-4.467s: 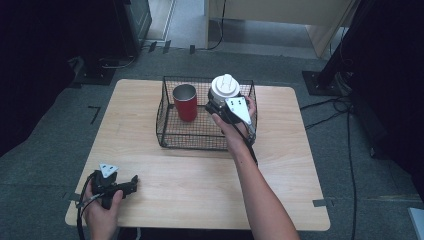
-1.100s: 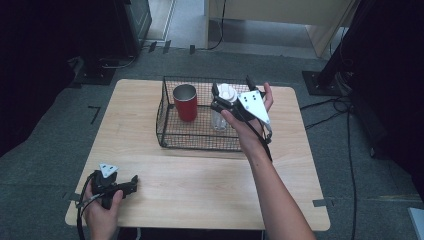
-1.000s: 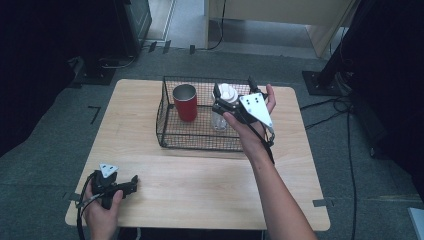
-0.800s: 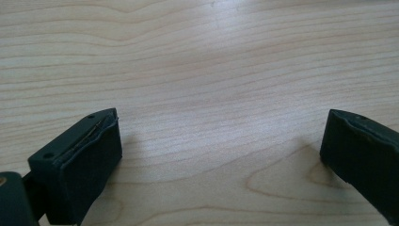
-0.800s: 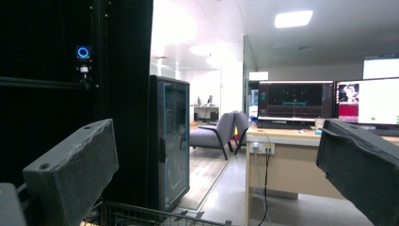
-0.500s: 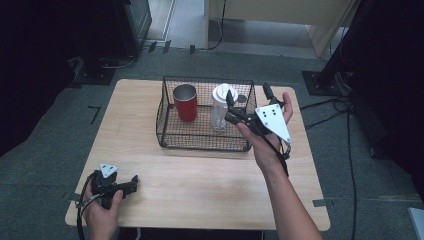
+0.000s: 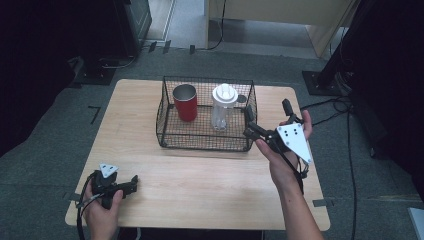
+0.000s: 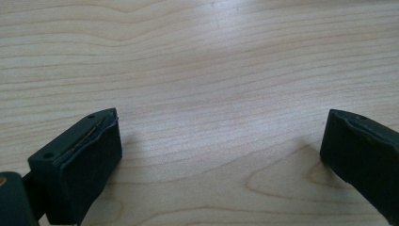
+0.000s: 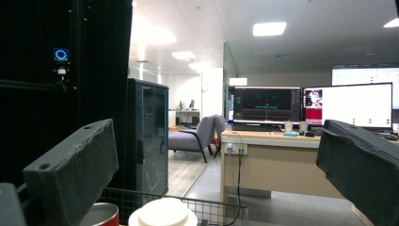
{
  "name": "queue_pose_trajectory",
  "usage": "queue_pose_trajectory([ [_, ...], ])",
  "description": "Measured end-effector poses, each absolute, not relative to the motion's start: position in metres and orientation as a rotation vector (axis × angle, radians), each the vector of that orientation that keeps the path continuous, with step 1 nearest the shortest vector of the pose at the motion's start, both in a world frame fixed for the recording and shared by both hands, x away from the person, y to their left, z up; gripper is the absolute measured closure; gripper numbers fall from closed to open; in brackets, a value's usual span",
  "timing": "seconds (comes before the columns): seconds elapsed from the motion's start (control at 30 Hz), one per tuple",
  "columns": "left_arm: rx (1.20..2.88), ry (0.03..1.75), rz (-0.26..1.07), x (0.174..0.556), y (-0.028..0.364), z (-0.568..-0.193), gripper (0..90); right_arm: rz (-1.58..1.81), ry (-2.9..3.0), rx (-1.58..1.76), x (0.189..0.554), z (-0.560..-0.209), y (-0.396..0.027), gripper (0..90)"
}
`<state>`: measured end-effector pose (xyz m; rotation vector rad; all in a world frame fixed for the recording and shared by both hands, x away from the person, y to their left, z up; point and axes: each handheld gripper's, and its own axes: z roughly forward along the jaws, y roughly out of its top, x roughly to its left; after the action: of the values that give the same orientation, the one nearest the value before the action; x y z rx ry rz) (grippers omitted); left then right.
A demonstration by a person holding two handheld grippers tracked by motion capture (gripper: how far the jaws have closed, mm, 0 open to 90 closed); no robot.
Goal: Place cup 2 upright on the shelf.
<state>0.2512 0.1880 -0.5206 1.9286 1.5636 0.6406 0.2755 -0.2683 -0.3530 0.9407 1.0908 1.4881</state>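
Observation:
A black wire basket (image 7: 205, 135) stands at the back middle of the wooden table (image 7: 200, 190). Inside it a red cup (image 7: 185, 104) stands upright at the left, and a clear bottle with a white lid (image 7: 224, 106) stands upright at the right. My right gripper (image 7: 267, 119) is open just outside the basket's right side, raised and level, with nothing between its fingers. The right gripper view has the gripper (image 9: 221, 174) looking over the basket rim (image 9: 207, 203), the white lid (image 9: 163, 214) and the cup (image 9: 98, 215). My left gripper (image 7: 131, 184) rests open on the table's near left corner, empty (image 8: 221, 150).
Bare tabletop lies in front of the basket and to either side. Cables (image 7: 345, 107) run over the floor to the right of the table. Beyond the basket are a dark cabinet (image 9: 148, 141) and a desk with monitors (image 9: 277, 141).
My right gripper let go of the bottle, which now stands in the basket, and drew back to the right, out of the basket. The left gripper has stayed still.

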Motion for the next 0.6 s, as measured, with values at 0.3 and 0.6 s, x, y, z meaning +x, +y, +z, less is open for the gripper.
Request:
queue_pose_trajectory([
  [0.3, 1.927, 1.564, 0.642, 0.251, 0.188, -0.521, 0.0, 1.472, 1.079, 0.962, 0.256, -0.366, -0.29, 0.0],
  [0.6, 1.925, 1.564, 0.642, 0.251, 0.188, -0.521, 0.0, 1.433, 1.074, 1.004, 0.242, -0.388, -0.311, 0.0],
])
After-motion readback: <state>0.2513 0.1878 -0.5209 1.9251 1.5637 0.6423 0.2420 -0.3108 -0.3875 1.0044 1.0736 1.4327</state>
